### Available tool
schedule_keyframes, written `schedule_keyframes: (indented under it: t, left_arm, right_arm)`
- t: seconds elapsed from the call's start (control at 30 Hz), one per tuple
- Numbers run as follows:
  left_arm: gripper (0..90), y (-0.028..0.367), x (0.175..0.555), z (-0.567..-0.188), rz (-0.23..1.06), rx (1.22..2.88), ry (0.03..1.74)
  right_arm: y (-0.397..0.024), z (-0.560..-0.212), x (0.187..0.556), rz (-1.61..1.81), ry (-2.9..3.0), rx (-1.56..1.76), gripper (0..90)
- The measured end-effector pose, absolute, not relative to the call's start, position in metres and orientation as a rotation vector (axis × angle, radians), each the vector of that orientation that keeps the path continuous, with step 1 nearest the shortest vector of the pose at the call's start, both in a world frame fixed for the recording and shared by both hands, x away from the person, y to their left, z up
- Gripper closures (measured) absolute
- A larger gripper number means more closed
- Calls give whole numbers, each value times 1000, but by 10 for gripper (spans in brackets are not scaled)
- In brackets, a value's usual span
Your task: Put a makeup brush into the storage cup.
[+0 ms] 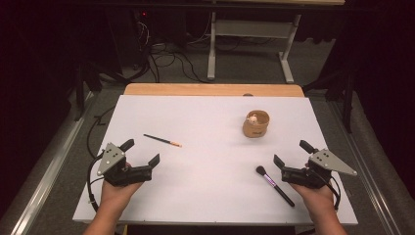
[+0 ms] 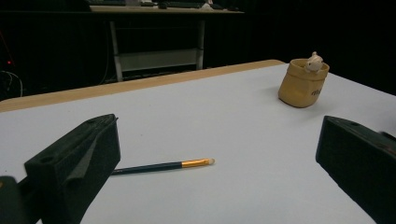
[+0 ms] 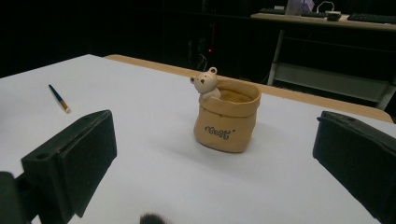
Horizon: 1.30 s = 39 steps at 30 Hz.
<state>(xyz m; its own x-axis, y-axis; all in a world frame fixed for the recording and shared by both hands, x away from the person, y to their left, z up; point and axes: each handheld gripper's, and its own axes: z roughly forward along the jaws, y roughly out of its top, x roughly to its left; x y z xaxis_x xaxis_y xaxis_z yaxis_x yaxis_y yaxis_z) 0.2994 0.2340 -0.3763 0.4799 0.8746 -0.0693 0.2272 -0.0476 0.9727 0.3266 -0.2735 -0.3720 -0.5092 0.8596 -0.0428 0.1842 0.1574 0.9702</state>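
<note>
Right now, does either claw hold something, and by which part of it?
Nothing is held. The left claw and the right claw stand open; the thin brush and the makeup brush lie untouched on the table.

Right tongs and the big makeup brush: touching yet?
Apart. The high view shows bare table between the open right tongs and the makeup brush.

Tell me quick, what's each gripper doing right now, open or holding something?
Left gripper: open, holding nothing.
Right gripper: open, holding nothing.
</note>
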Motion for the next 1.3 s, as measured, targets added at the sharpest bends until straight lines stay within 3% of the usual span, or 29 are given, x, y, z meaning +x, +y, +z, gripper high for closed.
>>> schedule_keyframes:
  t: [1.3]
  left_arm:
    - [6, 234, 301, -378, 696, 1588, 1005]
  right_arm:
    - [-274, -373, 327, 1385, 1817, 991, 13]
